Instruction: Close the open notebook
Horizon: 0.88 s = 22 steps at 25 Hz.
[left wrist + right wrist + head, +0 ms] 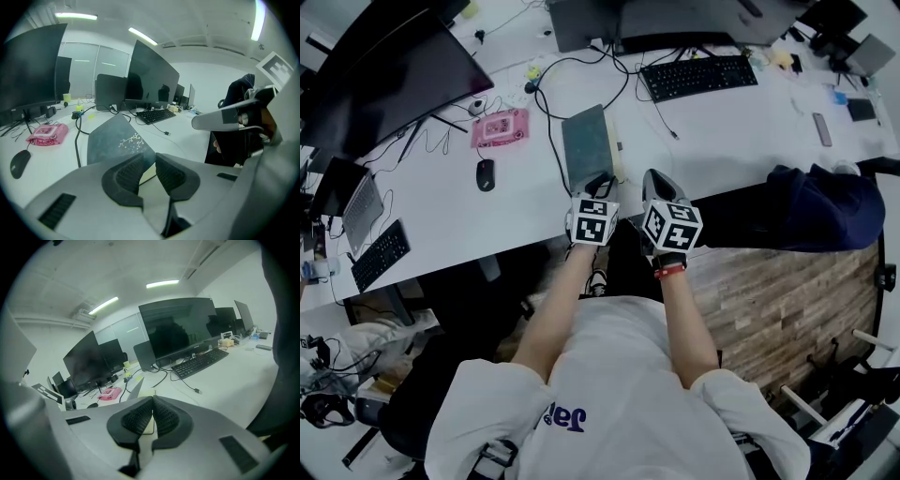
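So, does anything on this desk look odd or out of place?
Only the notebook near the edge of the desk: its dark cover stands tilted up over the pale pages instead of lying flat. Nothing looks spilled or broken.

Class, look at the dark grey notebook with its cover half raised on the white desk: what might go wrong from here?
1. The left gripper has its jaws apart at the near edge of the dark grey notebook, so the tilted cover is unheld and may flop back open.
2. The right gripper is shut, gripping nothing, so a push might slide the book across the white desk into the black cable beside it.
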Each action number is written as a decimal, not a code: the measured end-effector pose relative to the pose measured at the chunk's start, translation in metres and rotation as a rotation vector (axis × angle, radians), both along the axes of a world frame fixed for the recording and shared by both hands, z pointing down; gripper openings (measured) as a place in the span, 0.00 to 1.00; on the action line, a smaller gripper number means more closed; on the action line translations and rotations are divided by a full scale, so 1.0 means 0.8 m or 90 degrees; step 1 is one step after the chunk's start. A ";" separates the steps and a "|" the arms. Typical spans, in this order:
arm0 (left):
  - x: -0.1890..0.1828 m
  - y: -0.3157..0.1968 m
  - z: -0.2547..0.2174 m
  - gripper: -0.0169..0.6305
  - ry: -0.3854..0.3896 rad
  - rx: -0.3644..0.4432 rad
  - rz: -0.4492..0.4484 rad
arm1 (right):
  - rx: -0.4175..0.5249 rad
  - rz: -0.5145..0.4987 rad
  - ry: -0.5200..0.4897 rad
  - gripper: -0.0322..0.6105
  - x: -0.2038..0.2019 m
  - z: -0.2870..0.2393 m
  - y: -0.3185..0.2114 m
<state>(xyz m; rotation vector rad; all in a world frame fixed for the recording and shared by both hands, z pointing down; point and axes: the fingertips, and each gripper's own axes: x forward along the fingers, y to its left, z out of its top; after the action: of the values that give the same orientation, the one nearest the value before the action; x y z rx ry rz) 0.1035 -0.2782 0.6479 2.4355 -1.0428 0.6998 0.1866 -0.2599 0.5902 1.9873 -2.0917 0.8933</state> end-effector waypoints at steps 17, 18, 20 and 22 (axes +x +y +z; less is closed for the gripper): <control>0.032 0.002 0.062 0.18 -0.076 -0.017 0.042 | -0.024 0.025 -0.003 0.05 0.032 0.020 0.003; 0.033 0.002 0.066 0.18 -0.081 -0.021 0.044 | -0.026 0.026 -0.003 0.05 0.034 0.022 0.003; 0.034 0.000 0.075 0.18 -0.088 -0.027 0.047 | -0.030 0.028 -0.003 0.05 0.036 0.026 0.002; 0.036 -0.001 0.079 0.18 -0.091 -0.026 0.046 | -0.034 0.029 -0.004 0.05 0.039 0.030 0.002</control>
<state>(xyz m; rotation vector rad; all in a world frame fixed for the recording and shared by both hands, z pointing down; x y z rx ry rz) 0.1323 -0.2787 0.7114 2.4277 -0.9860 0.9227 0.2177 -0.2582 0.6145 2.0158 -2.0110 0.9551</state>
